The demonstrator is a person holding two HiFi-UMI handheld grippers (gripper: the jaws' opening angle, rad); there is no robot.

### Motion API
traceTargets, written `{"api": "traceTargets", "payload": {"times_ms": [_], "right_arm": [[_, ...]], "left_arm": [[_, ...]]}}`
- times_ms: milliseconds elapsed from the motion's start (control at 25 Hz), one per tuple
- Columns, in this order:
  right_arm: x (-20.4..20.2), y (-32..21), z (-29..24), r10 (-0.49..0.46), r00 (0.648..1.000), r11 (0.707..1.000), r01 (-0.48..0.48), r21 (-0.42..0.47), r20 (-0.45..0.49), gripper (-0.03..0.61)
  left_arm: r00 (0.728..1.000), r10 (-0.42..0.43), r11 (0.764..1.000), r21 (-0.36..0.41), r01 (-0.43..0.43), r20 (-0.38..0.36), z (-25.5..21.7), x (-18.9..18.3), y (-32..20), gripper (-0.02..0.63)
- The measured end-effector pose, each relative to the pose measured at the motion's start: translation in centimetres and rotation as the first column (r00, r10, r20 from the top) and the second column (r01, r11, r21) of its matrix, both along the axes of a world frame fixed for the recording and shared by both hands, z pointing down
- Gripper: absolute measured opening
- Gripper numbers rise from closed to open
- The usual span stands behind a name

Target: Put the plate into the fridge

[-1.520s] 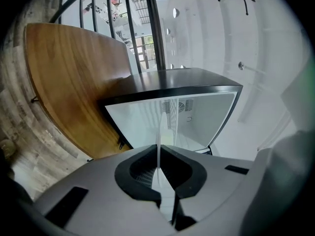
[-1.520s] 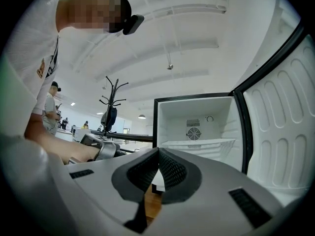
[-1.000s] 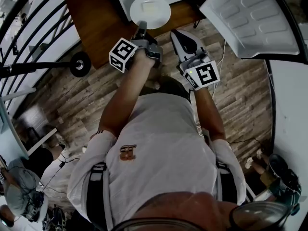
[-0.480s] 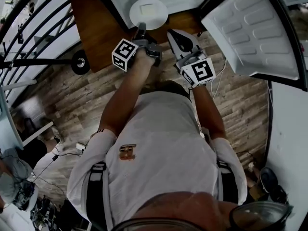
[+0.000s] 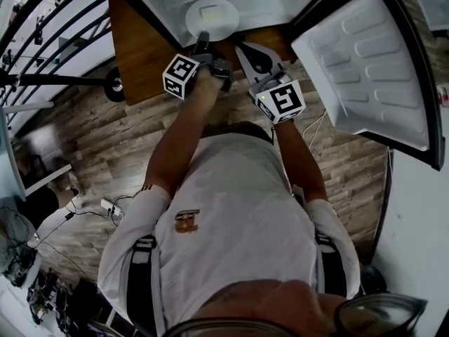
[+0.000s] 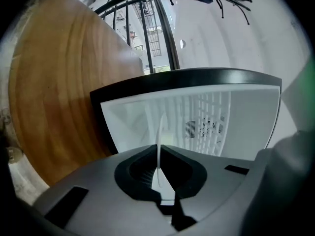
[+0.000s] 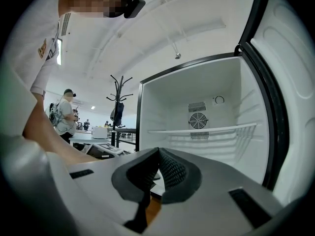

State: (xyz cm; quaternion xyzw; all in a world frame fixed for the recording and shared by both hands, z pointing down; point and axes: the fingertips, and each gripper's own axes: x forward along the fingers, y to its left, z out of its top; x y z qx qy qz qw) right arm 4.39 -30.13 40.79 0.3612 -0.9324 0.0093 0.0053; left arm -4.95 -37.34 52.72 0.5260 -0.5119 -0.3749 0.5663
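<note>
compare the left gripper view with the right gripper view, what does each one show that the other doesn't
Only the left gripper view: the white plate, edge-on, clamped in the jaws of the left gripper, and a wooden tabletop at the left.
Only the right gripper view: the right gripper, its jaws together with nothing between them, the fridge door swung open at the right, a coat stand and a person standing in the background.
Both: the open fridge, its white interior ahead.

Wood-plank floor point(image 5: 105, 139), black railing point(image 6: 165, 33), coat stand point(image 7: 119, 90)
</note>
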Motion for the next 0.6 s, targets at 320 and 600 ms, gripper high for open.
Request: {"api": "traceTargets", "payload": {"times_ms": [320,600], "right_arm": [[1.9,-1.2,1.0,-0.029,1.0,0.999,0.029,-0.016,-0.002,0.032],[2.0,-2.2,0.8,-0.023,1.0,0.999,0.023,-0.024,-0.006,0.032]], "left_arm": [[0.996,-0.094,0.996,-0.012,0.094,-0.005,1.5,0.5,-2.4,0.026],[0.993,-0.118,0.991,-0.06,0.118,0.005,2.9,0.4,-3.0,0.026]]}}
